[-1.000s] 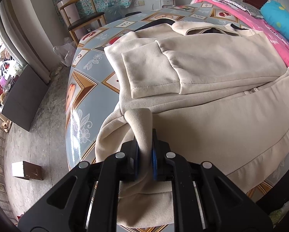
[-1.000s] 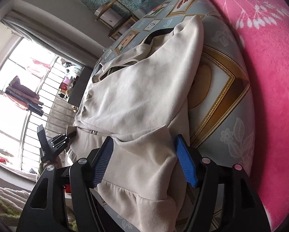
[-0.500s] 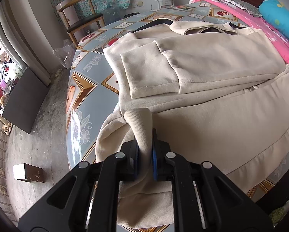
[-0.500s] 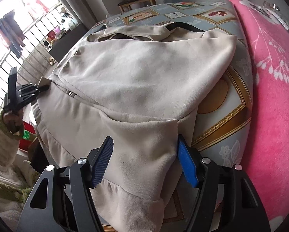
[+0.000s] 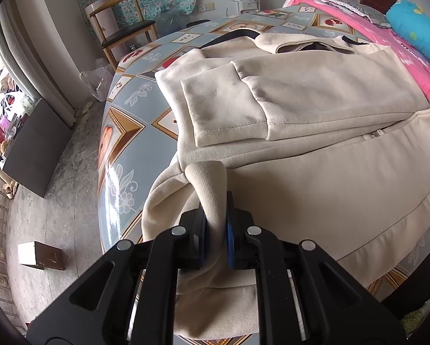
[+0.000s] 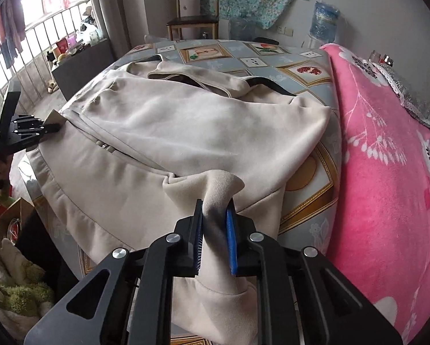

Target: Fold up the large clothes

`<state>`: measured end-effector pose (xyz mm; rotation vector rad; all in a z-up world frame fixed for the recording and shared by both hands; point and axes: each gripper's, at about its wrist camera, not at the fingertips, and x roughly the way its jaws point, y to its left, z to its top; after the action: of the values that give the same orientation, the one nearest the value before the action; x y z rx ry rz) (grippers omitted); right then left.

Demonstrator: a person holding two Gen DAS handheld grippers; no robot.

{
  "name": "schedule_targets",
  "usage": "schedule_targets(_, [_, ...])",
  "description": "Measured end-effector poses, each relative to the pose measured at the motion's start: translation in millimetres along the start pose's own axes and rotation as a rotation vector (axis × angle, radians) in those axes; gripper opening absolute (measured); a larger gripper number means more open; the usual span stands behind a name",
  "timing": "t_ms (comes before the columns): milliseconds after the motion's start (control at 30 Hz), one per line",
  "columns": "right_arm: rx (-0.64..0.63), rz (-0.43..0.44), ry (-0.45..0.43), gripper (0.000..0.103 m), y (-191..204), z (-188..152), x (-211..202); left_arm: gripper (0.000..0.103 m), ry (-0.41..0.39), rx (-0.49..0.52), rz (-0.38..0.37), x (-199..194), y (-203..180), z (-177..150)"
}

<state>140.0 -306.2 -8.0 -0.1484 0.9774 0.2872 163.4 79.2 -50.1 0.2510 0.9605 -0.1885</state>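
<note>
A large beige zip jacket lies spread on the patterned blue bed cover, with a sleeve folded across its chest. My left gripper is shut on a bunched corner of the jacket's ribbed hem at the near left. In the right wrist view the jacket fills the middle. My right gripper has its jaws closing, and the pads pinch a fold of the hem at the other bottom corner. The left gripper also shows there at the far left, held by a hand.
A pink flowered blanket covers the bed's right side. Beyond the bed stand a wooden chair and a water bottle. A dark cabinet and a small box sit on the floor to the left.
The right gripper rolled upright and its wide jaws came together on the hem fold. The left gripper kept its grip and stayed still.
</note>
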Motion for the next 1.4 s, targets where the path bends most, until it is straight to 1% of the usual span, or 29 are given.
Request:
schedule_targets(67, [0.045, 0.019, 0.030, 0.017, -9.1, -0.9, 10.3, 0.011, 0.000, 0.000, 0.001, 0.1, 0.0, -0.1])
schedule_targets(133, [0.108, 0.064, 0.061, 0.030, -20.0, -1.8, 21.6, 0.011, 0.000, -0.002, 0.001, 0.0, -0.3, -0.1])
schedule_targets(200, [0.191, 0.135, 0.083, 0.035, -35.5, -3.2, 30.5, 0.011, 0.000, 0.000, 0.001, 0.2, 0.3, -0.2])
schedule_targets(233, [0.216, 0.160, 0.094, 0.040, -40.6, -4.5, 33.5, 0.011, 0.000, -0.001, 0.000, 0.2, 0.4, -0.2])
schedule_targets(367, [0.338, 0.309, 0.125, 0.042, -69.6, -7.4, 49.1, 0.011, -0.003, -0.005, -0.008, -0.4, 1.1, -0.4])
schedule_targets(400, [0.371, 0.358, 0.129, 0.043, -76.6, -7.5, 52.2, 0.011, -0.005, -0.005, -0.010, -0.5, 1.2, -0.5])
schedule_targets(467, [0.408, 0.441, 0.139, 0.050, -84.1, -7.3, 55.9, 0.011, -0.007, -0.003, -0.013, -0.6, 1.2, -0.7])
schedule_targets(500, [0.417, 0.461, 0.144, 0.051, -85.8, -7.0, 57.0, 0.011, -0.007, -0.003, -0.014, -0.6, 1.5, -0.7])
schedule_targets(533, [0.414, 0.462, 0.149, 0.051, -84.8, -6.3, 56.9, 0.011, -0.008, -0.002, -0.015, -0.6, 1.5, -0.6])
schedule_targets(600, [0.358, 0.421, 0.158, 0.051, -72.6, -3.8, 51.5, 0.011, -0.008, -0.004, -0.016, -0.3, 1.9, -0.8])
schedule_targets(633, [0.324, 0.399, 0.163, 0.049, -65.0, -3.2, 48.9, 0.011, -0.008, -0.005, -0.016, -0.3, 1.9, -0.8])
schedule_targets(733, [0.182, 0.261, 0.187, 0.041, -32.2, -2.5, 39.6, 0.011, -0.008, -0.009, -0.018, -0.2, 2.2, -0.4])
schedule_targets(767, [0.162, 0.235, 0.189, 0.039, -27.2, -2.3, 39.7, 0.012, -0.009, -0.011, -0.018, -0.2, 2.1, -0.4])
schedule_targets(833, [0.138, 0.180, 0.170, 0.028, -20.9, -1.6, 33.3, 0.012, -0.009, -0.010, -0.018, 0.0, 2.0, -0.2])
schedule_targets(867, [0.141, 0.153, 0.158, 0.026, -19.4, -0.5, 29.9, 0.012, -0.008, -0.010, -0.017, 0.0, 1.1, 0.2])
schedule_targets(933, [0.146, 0.116, 0.130, 0.022, -21.1, 3.7, 23.2, 0.012, -0.007, -0.011, -0.019, 0.2, 1.4, 0.1])
schedule_targets(1000, [0.126, 0.041, 0.098, 0.021, -14.1, 8.5, 16.2, 0.012, -0.005, -0.015, -0.019, 0.5, 1.8, 0.3])
schedule_targets(1033, [0.103, -0.008, 0.089, 0.019, -7.2, 10.5, 14.2, 0.012, -0.004, -0.018, -0.019, 0.5, 1.7, 0.3])
schedule_targets(1167, [-0.015, -0.161, 0.083, 0.016, 10.5, 9.4, 14.6, 0.012, -0.005, -0.018, -0.017, 1.2, 2.5, -0.3])
schedule_targets(1267, [-0.065, -0.219, 0.097, 0.015, 21.4, 8.9, 21.5, 0.012, -0.003, -0.017, -0.014, 2.0, 2.4, -0.1])
schedule_targets(1400, [-0.034, -0.200, 0.130, 0.015, 12.9, 9.1, 31.4, 0.012, -0.005, -0.018, -0.017, 1.6, 2.7, -0.4])
